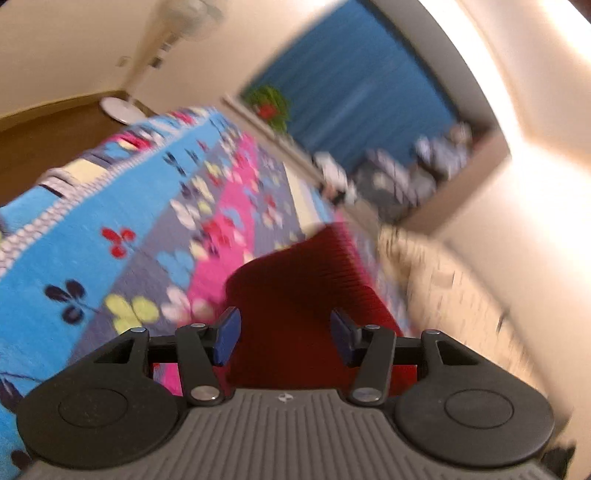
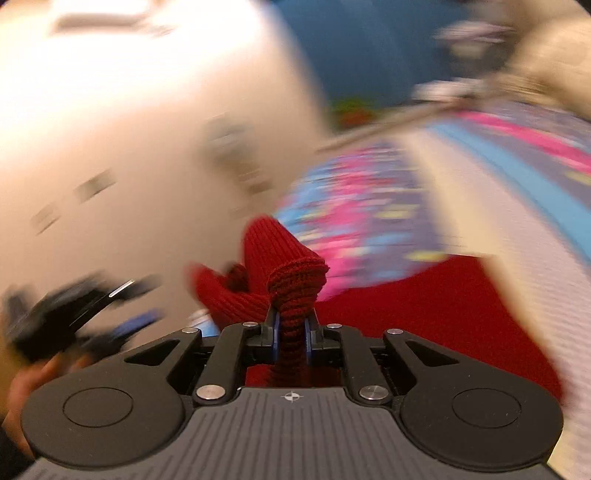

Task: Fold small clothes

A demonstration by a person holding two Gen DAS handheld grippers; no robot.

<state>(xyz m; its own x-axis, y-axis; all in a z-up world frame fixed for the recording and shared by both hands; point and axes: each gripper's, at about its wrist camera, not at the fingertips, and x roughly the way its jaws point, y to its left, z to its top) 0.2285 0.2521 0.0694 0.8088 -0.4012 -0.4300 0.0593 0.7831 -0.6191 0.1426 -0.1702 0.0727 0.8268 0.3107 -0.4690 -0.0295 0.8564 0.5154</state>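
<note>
With my right gripper (image 2: 291, 332) pinched tight on a bunched fold of the red knit garment (image 2: 424, 306) above the patterned blanket (image 1: 110, 221) and my left gripper (image 1: 284, 336) gaping empty over it, I feared the one-handed hold would let the fold sag crooked.

Cream walls (image 1: 66, 48), brown wood floor (image 1: 44, 136). Bed w/ bright butterfly blanket (image 1: 110, 206). Blue curtain (image 1: 354, 85) at window, pedestal fan (image 1: 184, 22) in corner. Warm light.
</note>
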